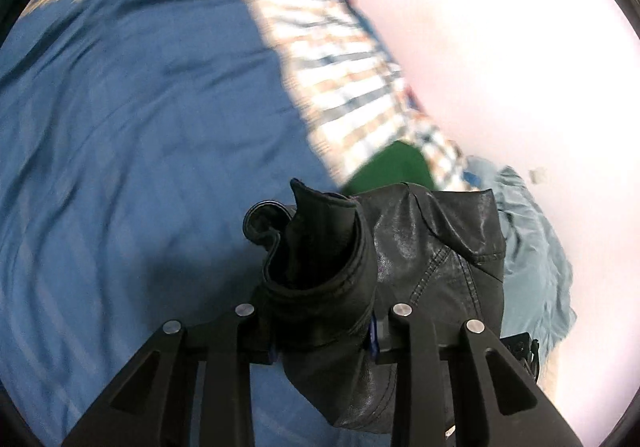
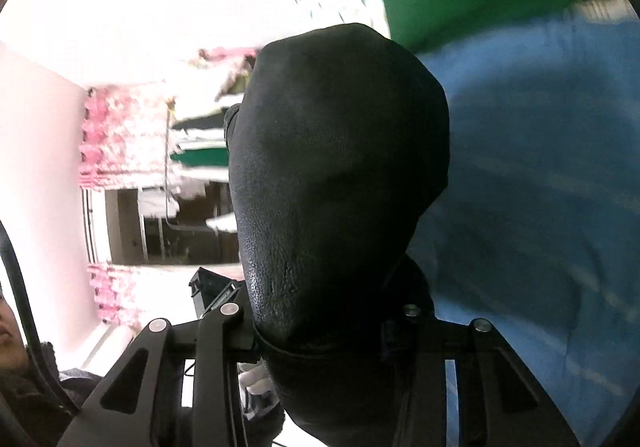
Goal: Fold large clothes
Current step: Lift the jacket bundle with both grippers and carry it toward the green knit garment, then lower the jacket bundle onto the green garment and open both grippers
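Blue sheet (image 1: 120, 147): fills the left half of the left wrist view, blurred; a loose fold hanging from either grip could drag on it and crease
Plaid cloth (image 1: 340, 87): upper centre of that view, beside the sheet; a trailing hem may catch it and pull it along
Left gripper (image 1: 324, 331): lower centre, jaws clamped on a bunched fold of the black leather garment (image 1: 420, 267); the hold is on a rolled edge, so smooth hide may slide out under load
Pale blue garment (image 1: 528, 247): right of the leather, could get swept aside
Right gripper (image 2: 320, 331): lower centre of the right wrist view, jaws closed on the same black garment, which bulges up mid-frame; pad contact is hidden, so the bite is probably shallow
Main hazard: uneven pull between the two holds twists the piece, and the fold comes out skewed
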The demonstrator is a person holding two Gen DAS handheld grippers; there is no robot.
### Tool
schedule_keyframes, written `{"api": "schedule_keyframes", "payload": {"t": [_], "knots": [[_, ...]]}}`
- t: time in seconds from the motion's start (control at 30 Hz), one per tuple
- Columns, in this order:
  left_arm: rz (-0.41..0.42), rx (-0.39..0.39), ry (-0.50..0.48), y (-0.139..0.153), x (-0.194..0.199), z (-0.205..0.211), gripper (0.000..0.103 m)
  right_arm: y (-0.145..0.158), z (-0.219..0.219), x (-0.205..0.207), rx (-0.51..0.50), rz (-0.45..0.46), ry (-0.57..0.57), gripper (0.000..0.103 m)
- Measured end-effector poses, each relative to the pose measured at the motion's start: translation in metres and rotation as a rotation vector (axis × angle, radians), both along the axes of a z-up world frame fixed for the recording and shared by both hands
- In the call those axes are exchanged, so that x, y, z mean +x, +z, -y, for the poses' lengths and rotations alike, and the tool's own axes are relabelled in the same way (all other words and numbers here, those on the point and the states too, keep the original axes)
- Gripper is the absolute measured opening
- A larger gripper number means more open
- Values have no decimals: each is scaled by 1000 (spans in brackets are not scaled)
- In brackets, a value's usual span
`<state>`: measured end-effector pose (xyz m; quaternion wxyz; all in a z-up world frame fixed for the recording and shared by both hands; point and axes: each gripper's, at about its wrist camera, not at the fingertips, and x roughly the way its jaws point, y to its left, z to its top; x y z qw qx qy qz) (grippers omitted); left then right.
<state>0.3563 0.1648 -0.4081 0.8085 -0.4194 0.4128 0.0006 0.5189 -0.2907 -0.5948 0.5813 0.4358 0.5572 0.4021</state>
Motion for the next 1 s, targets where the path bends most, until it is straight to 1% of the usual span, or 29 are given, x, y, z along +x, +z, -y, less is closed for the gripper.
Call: {"api": "schedule_keyframes", "payload": {"t": [0.1,0.17,0.23,0.3,0.4,0.43,0.5,0.57,0.63,0.67,0.73,0.8,0.87,0.9,0.93,0.97,1.0], "knots": [[54,-14,-25,18,53,6,26,26,14,39,8,53,-58,41],[93,-20,-48,28,93,18,26,42,27,73,21,89,-90,41],[129,-23,-66,31,140,34,26,53,43,106,29,119,-111,41],[146,-29,-76,29,176,46,26,58,58,142,35,144,-128,41],[155,-40,-97,10,231,68,26,53,85,200,36,147,-154,41],[150,-41,-111,-4,253,78,26,46,95,219,33,140,-158,41],[125,-36,-127,-31,277,87,26,27,109,251,23,119,-161,41],[67,-34,-148,-68,302,101,26,-1,128,276,6,71,-174,41],[0,-17,-185,-102,316,113,26,-39,150,295,-13,-1,-179,41],[-19,3,-204,-114,317,119,27,-56,159,301,-42,-32,-180,41],[-16,40,-241,-119,315,128,32,-79,175,302,-75,-78,-177,42],[-13,87,-266,-115,313,133,32,-90,185,298,-74,-109,-196,45],[-25,126,-300,-110,313,135,33,-81,187,296,-132,-103,-191,52],[-32,155,-311,-109,316,135,38,-77,187,293,-173,-119,-204,59],[-50,218,-328,-102,315,140,41,-70,185,291,-244,-132,-216,71],[-61,255,-338,-101,317,142,42,-57,184,288,-361,-117,-228,75],[-73,308,-353,-96,317,147,44,-43,180,284,-444,-91,-238,78]]}}
